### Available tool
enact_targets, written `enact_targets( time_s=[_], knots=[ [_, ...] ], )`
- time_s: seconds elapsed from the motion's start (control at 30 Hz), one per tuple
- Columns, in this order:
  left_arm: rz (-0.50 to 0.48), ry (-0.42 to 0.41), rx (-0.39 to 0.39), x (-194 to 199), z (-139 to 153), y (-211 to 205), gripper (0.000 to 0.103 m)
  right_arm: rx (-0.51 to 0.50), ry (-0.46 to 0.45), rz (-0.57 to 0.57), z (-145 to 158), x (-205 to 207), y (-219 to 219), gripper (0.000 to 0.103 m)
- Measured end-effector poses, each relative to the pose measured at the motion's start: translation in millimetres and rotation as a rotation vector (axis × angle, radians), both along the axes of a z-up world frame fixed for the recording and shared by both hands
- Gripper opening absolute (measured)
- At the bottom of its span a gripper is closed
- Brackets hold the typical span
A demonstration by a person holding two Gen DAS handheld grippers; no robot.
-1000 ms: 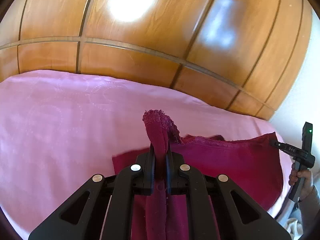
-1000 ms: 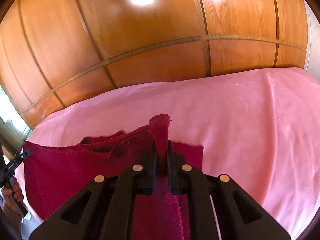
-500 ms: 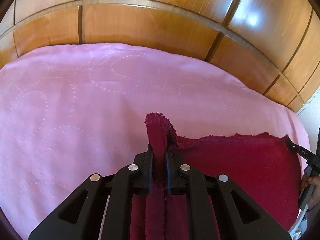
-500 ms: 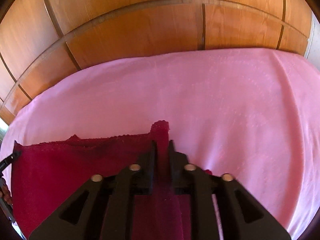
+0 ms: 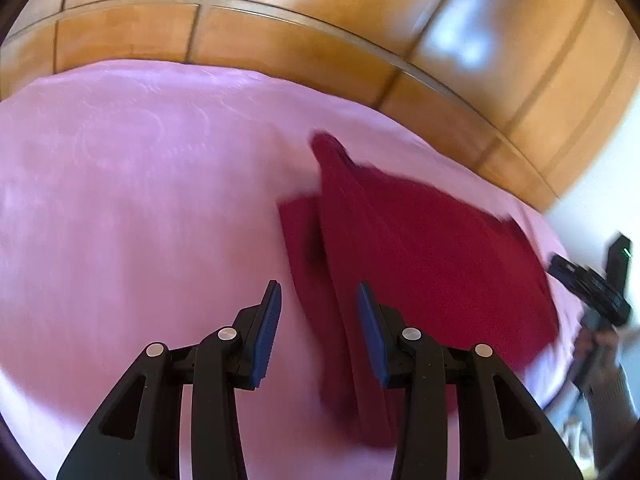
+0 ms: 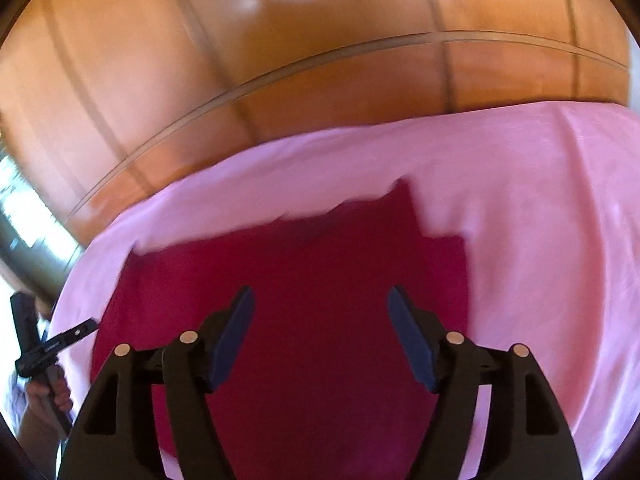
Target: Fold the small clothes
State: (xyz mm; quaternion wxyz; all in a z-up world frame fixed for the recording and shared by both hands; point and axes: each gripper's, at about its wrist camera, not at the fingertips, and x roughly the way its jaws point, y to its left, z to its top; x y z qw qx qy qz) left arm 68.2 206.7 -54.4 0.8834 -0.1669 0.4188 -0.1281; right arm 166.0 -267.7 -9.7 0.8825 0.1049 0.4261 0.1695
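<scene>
A dark red cloth [image 5: 420, 248] lies folded over on the pink bed cover [image 5: 140, 208], its near-left corner still ridged up. My left gripper [image 5: 319, 300] is open and empty just above the cloth's left edge. In the right wrist view the same cloth [image 6: 320, 280] spreads flat under my right gripper [image 6: 320, 304], which is open and empty above it. The right gripper shows at the left wrist view's right edge [image 5: 588, 284], and the left gripper at the right wrist view's left edge [image 6: 52, 344]. Both views are blurred by motion.
A glossy wooden panelled wall [image 5: 320, 32] rises right behind the bed. The pink bed cover [image 6: 540, 220] extends wide to the left and right of the cloth. A white wall [image 5: 600, 200] is at the far right.
Both grippers were shut on the cloth's corners and have opened and let go. The cloth has dropped onto the bed and both grippers have pulled back from it.
</scene>
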Motion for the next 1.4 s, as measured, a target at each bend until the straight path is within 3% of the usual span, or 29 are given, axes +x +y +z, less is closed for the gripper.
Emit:
enact_targets(
  time_s=[0.1, 0.17, 0.2, 0.4, 0.57, 0.63, 0.8, 0.93, 1.13, 1.23, 1.3, 1.4],
  knots=[
    [-0.101, -0.007, 0.003, -33, -3, -8, 0.039, -0.025, 0.011, 0.059, -11, -18, 23, 0.074],
    [-0.166, -0.006, 0.025, -51, -7, -17, 0.054, -0.048, 0.035, 0.073, -22, -26, 34, 0.075],
    [-0.195, -0.011, 0.047, -60, -9, -23, 0.055, -0.060, 0.040, 0.070, -26, -27, 36, 0.075],
    [-0.260, -0.044, 0.151, -67, -14, -45, 0.055, -0.096, 0.051, 0.058, -37, -23, 41, 0.077],
    [-0.332, -0.054, 0.223, -54, -22, -54, 0.016, -0.106, 0.057, 0.064, -43, -15, 44, 0.079],
    [-0.398, -0.080, 0.286, -60, -15, -58, 0.008, -0.111, 0.063, 0.067, -44, -12, 43, 0.079],
    [-0.474, -0.072, 0.377, -70, -11, -51, 0.007, -0.121, 0.058, 0.067, -49, -8, 39, 0.079],
    [-0.443, -0.039, 0.343, -67, -25, -49, 0.007, -0.157, 0.048, 0.073, -49, -10, 42, 0.080],
    [-0.328, -0.024, 0.135, -74, -6, -24, 0.007, -0.103, 0.050, 0.068, -28, -21, 23, 0.079],
    [-0.262, -0.051, 0.085, -79, 7, -14, 0.023, -0.065, 0.028, 0.019, -11, -35, -9, 0.079],
    [-0.221, -0.077, 0.053, -78, 15, -11, 0.025, -0.045, 0.030, -0.039, -5, -46, -38, 0.078],
    [-0.199, -0.098, 0.022, -72, 22, -22, 0.025, -0.034, 0.062, -0.122, -6, -65, -80, 0.064]
  ],
)
